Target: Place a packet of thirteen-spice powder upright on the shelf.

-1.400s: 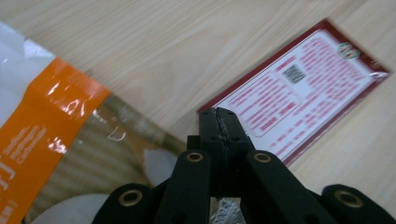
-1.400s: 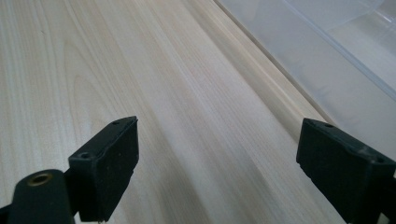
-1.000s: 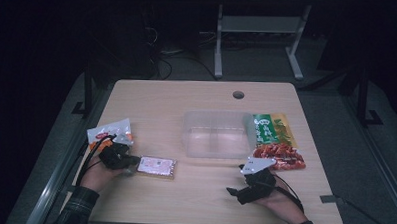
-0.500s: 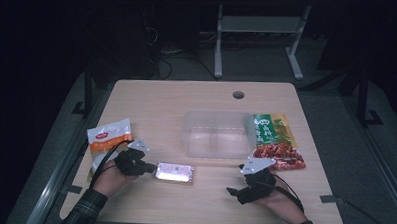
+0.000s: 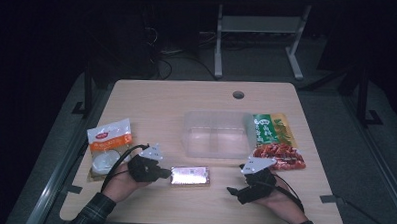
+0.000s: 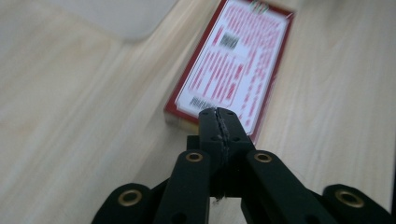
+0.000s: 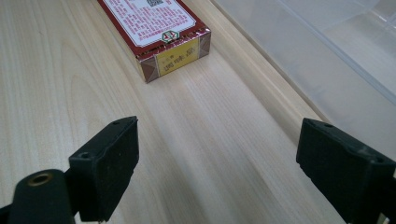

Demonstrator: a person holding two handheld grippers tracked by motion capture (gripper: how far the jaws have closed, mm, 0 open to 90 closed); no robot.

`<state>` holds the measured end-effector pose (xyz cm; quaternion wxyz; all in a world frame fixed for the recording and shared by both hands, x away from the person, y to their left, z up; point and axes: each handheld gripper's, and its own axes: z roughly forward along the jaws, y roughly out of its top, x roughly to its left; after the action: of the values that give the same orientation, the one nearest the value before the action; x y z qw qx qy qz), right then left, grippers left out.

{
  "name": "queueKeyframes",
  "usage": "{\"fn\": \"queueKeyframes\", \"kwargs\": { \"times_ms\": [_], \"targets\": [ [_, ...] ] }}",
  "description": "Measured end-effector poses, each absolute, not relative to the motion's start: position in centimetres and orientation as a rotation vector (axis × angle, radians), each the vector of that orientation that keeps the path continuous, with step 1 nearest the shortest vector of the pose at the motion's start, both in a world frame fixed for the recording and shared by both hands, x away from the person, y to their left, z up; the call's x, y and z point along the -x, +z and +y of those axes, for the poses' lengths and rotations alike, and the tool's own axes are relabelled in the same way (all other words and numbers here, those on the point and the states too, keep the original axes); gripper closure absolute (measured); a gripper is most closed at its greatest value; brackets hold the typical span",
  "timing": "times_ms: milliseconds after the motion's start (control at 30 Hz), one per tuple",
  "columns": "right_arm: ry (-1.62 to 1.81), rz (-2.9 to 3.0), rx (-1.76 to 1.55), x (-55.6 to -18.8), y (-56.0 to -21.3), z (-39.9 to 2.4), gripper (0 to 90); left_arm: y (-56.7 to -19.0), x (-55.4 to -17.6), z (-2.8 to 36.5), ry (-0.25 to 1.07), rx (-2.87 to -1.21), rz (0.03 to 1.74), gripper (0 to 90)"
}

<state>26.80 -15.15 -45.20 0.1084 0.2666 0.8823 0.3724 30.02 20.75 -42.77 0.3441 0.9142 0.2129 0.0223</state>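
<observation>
My left claw (image 6: 218, 114) is pinched together, nudging the red box's (image 6: 233, 65) near end at 12 o'clock. Right claw (image 7: 233, 163) sits spread apart, box off at 11 o'clock.

A clear plastic box (image 5: 216, 133) is set mid-desk; a green-and-red snack bag (image 5: 275, 141) lies toward the right edge, a white-and-orange packet (image 5: 108, 146) by the left edge.

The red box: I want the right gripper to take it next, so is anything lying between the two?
Nothing visible does. Bare table lies between the red box and the open right gripper. The clear plastic container sits off to one side, and the shut left gripper is at the box's far end.
</observation>
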Motion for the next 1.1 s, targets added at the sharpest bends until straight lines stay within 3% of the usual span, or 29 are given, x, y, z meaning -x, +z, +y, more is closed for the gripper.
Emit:
{"fn": "queueKeyframes", "kwargs": {
  "times_ms": [133,300,433,733,1100],
  "targets": [
    [1.096,2.599,-0.783,-26.8,-45.2,-15.1,12.7,-42.4,-29.9,20.8,0.099,-2.353,0.432,68.3],
    [1.094,2.602,-0.778,-26.8,-45.2,-15.1,12.7,-42.6,-30.3,20.5,0.054,-2.334,0.369,47.6],
    [1.094,2.604,-0.775,-26.8,-45.3,-15.1,12.7,-43.5,-30.6,20.1,0.05,-2.382,0.339,37.2],
    [1.09,2.614,-0.77,-26.8,-45.3,-15.0,12.7,-44.5,-31.6,19.5,0.065,-2.413,0.295,26.8],
    [1.089,2.621,-0.765,-26.8,-45.4,-14.9,12.8,-45.7,-31.8,18.8,0.031,-2.466,0.265,28.0]
  ]
}}
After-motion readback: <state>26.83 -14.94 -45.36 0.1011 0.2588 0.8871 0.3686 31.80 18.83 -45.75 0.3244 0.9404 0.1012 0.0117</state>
